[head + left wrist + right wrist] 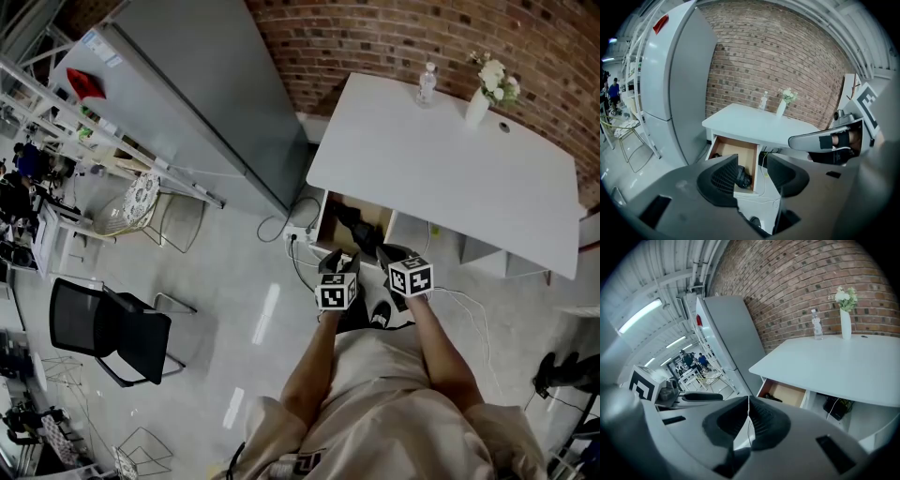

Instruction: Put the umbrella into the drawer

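Observation:
The wooden drawer [373,214] under the white table [450,169] stands pulled open. A black folded umbrella [354,225] lies inside it, its near end by the drawer's front. Both grippers hover side by side just in front of the drawer, apart from it. My left gripper [337,262] is open with nothing between its pads. In the left gripper view [752,171] the drawer [733,152] and umbrella [743,178] show through the gap. My right gripper [389,255] is shut, and in the right gripper view [748,420] its pads meet on nothing. The drawer [785,393] lies beyond.
A water bottle [427,84] and a vase of flowers [483,98] stand at the table's far edge. A tall grey cabinet [187,84] is left of the drawer. Cables [295,242] lie on the floor by it. A black chair [112,328] stands far left.

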